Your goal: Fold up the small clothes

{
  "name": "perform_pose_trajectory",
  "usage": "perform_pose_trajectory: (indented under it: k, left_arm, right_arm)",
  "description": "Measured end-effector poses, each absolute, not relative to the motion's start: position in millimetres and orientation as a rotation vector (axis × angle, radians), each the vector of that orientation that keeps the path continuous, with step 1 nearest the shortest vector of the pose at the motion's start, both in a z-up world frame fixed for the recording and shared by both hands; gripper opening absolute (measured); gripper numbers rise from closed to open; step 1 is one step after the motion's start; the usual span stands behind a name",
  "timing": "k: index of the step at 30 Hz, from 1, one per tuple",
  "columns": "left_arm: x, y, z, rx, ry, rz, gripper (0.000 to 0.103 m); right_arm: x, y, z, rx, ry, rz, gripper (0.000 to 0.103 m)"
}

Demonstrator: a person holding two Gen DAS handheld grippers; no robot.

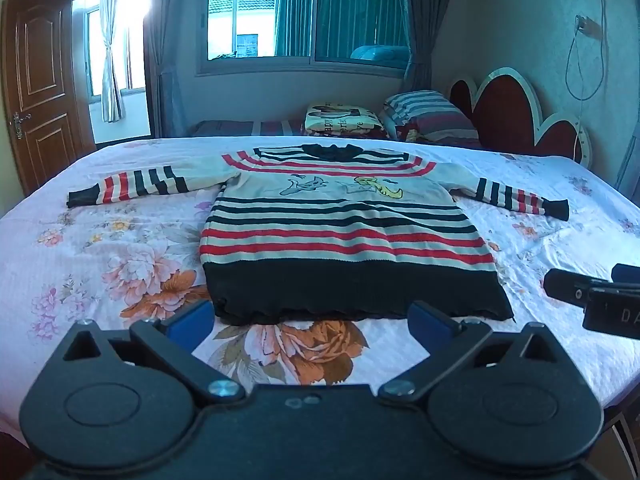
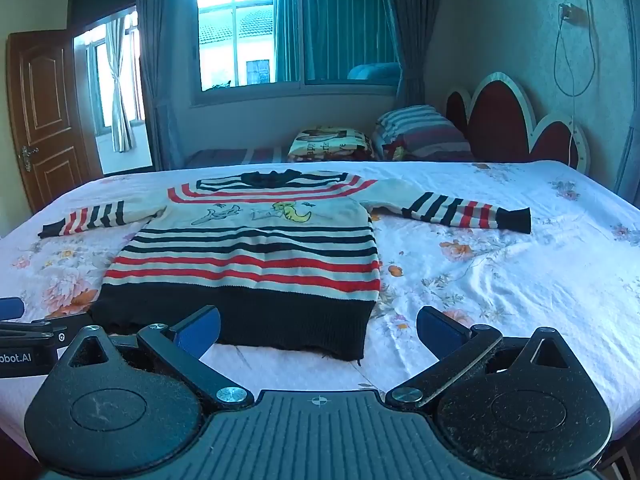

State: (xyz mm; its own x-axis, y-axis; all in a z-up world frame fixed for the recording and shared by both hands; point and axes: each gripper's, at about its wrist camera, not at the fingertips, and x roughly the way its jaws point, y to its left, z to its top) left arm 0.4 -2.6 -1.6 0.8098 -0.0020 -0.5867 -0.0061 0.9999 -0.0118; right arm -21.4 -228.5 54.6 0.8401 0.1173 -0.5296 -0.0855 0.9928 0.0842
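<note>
A small striped sweater (image 1: 340, 232) lies flat on the bed, front up, with both sleeves spread out sideways and its black hem nearest me. The same sweater (image 2: 248, 256) fills the left middle of the right wrist view. My left gripper (image 1: 312, 322) hovers just short of the hem, open, nothing between its blue pads. My right gripper (image 2: 318, 330) is open too, near the hem's right corner, with bare sheet between its fingers. Each gripper shows at the edge of the other's view: the right gripper (image 1: 592, 296) and the left gripper (image 2: 24, 340).
The bed wears a white floral sheet (image 1: 120, 264). Folded bedding and a striped pillow (image 1: 428, 116) sit at the far side by a red headboard (image 1: 516, 116). A wooden door (image 1: 36, 92) stands open at the left, a window behind.
</note>
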Motion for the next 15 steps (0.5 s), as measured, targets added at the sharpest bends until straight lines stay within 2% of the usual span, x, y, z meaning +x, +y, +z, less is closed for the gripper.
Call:
perform_pose_trajectory:
  k: [15]
  left_arm:
    - [-3.5,-5.5,-1.0,-0.012,0.618,0.008,0.102]
  right_arm:
    - [-24.8,-228.1,53.8,0.066,0.555,0.109,0.103]
